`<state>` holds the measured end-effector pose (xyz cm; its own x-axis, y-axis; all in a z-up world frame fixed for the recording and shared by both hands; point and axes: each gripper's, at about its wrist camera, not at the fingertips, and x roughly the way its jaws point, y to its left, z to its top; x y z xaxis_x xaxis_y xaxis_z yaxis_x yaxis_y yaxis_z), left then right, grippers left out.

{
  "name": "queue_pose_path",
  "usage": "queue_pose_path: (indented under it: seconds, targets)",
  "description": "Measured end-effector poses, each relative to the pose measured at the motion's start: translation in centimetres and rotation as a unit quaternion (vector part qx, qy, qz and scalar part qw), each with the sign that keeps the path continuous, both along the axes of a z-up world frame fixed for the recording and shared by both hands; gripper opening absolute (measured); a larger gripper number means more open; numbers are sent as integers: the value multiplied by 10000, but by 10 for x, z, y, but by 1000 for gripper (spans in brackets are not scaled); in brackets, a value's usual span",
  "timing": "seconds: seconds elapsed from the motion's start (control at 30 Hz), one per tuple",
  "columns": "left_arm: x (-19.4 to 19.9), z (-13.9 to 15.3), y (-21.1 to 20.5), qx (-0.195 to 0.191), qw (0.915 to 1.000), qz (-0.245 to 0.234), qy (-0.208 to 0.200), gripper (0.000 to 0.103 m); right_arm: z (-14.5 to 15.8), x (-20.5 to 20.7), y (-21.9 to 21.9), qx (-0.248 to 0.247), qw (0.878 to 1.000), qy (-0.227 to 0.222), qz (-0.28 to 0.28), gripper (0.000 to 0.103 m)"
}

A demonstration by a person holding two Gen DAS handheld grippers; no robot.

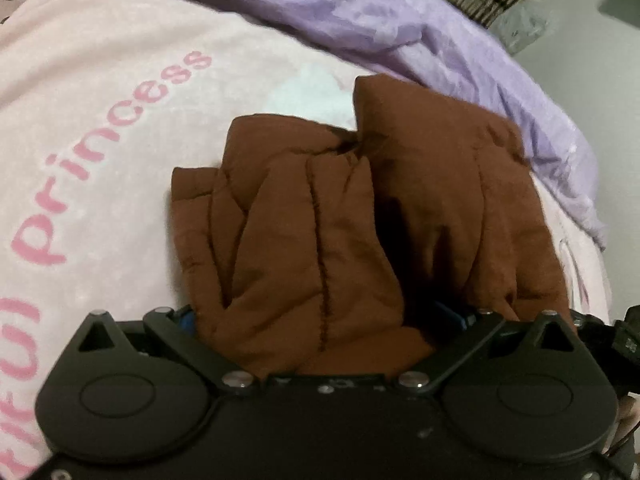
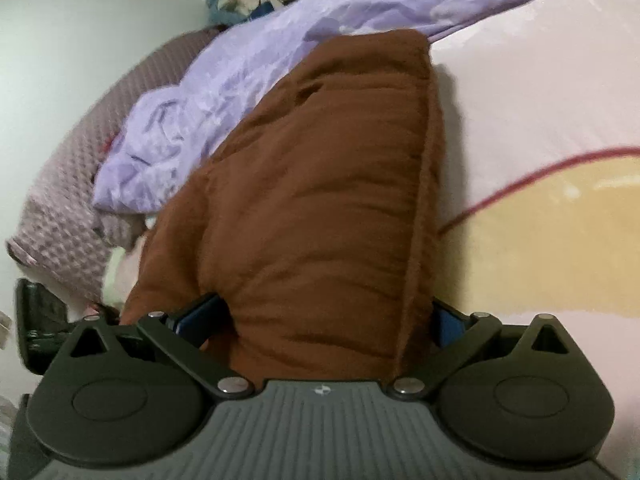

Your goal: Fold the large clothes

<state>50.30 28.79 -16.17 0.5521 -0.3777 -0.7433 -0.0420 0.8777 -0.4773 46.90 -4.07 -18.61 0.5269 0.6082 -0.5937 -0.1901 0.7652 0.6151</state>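
Note:
A brown padded jacket (image 1: 360, 200) lies folded into a thick bundle on a pale pink blanket (image 1: 100, 120) printed with "princess". In the left wrist view its puffy folds fill the gap between the wide-spread fingers of my left gripper (image 1: 322, 316); blue pads (image 1: 188, 316) show at either side and do not visibly squeeze the cloth. In the right wrist view the jacket (image 2: 320, 180) rises as one smooth slab between the fingers of my right gripper (image 2: 318, 318), which stand at their widest, blue pads (image 2: 444, 322) beside the cloth.
A crumpled lilac quilt (image 1: 360, 12) (image 2: 240, 80) lies just beyond the jacket. A mauve textured blanket (image 2: 80, 160) hangs over the bed's edge. The pink blanket (image 2: 540, 80) carries a yellow patch (image 2: 540, 240). The other gripper's black body (image 2: 40, 320) shows at the frame edge.

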Motion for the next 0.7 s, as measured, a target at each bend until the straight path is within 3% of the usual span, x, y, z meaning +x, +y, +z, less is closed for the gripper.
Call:
queue_pose_path:
  seconds: [0.07,0.13,0.17,0.23,0.27,0.3,0.37,0.5,0.7]
  targets:
    - [-10,-4,-3,5,9992,186,-340,101,2,3,6,-95,9999,28,18,103]
    - [-18,-1,-7,166,9982,352,-454,83,5,1,6,-130,9999,-27,108,98]
    - [-19,0,-5,29,9981,457,-408,63,8,-2,9,-243,9993,-163,235,92]
    - [-21,3,0,-229,9973,615,-333,50,21,-9,16,-612,9965,-387,424,74]
    - [-22,5,0,-365,9972,579,-305,38,27,-10,15,-618,9966,-366,411,70]
    - [-24,9,2,-534,9962,642,-264,33,32,-9,14,-604,9969,-317,388,65]
    - [-30,18,-2,-497,9966,541,-370,29,42,-10,12,-642,9963,-348,449,60]
    - [-43,36,-7,-878,9934,548,-490,27,62,-16,-3,-488,9956,-484,642,57]
    - [-53,77,-78,-1029,9909,142,-859,27,106,-33,-71,-339,9968,-686,220,58]
